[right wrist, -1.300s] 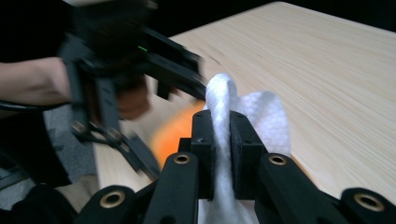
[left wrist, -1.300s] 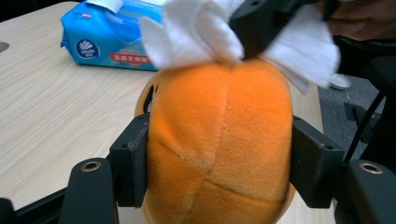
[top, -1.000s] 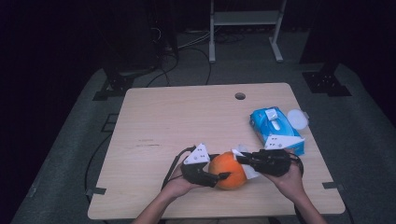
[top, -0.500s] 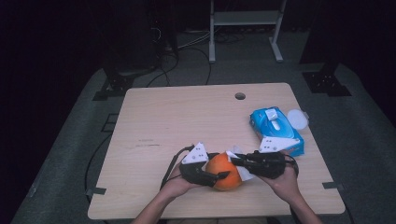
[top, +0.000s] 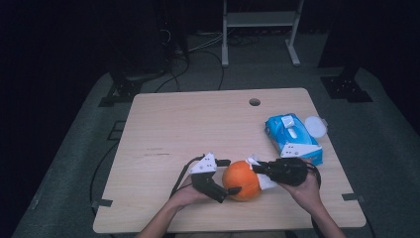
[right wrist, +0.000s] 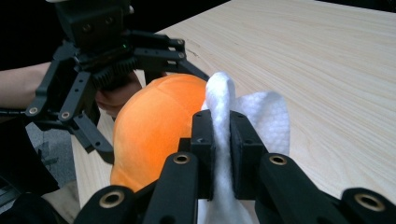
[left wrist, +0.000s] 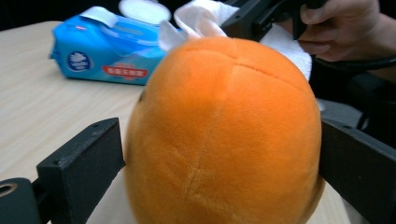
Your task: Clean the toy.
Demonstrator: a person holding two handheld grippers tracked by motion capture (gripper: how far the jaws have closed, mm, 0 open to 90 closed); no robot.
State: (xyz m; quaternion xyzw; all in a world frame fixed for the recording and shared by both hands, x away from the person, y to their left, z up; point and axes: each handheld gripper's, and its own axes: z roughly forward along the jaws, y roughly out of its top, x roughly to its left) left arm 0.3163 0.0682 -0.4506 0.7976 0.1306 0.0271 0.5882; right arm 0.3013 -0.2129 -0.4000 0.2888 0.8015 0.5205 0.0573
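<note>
At the near edge of the wooden table (top: pixel 198 124), the person's two forearms come in low and angle toward each other, hands meeting around an orange plush ball (top: pixel 240 179) that sits on the tabletop close to that edge.

The left hand (top: pixel 185 196) lies palm-down on the table and points the left gripper (top: pixel 229 176) rightward, level with the surface. Its jaws have just been opening and now stand wide, one on each side of the ball. In the left gripper view the ball (left wrist: pixel 224 135) sits between them, the left jaw just beside its flank; whether the pads press on it I cannot tell for sure, but they look slack.

The right hand (top: pixel 304 191) wraps the right gripper (top: pixel 257 168) from behind and aims it leftward at the ball's far-right side. Its jaws are nearly together, pinching a white wipe (right wrist: pixel 224 121) between the pads; the wipe's loose fold rests against the ball's surface.

Farther back on the right, well apart from the ball, lies a blue wipes packet (top: pixel 292 138) with its flap lifted, and just beyond it a white round lid (top: pixel 315 126). Near the far edge is a small hole (top: pixel 254 102).
</note>
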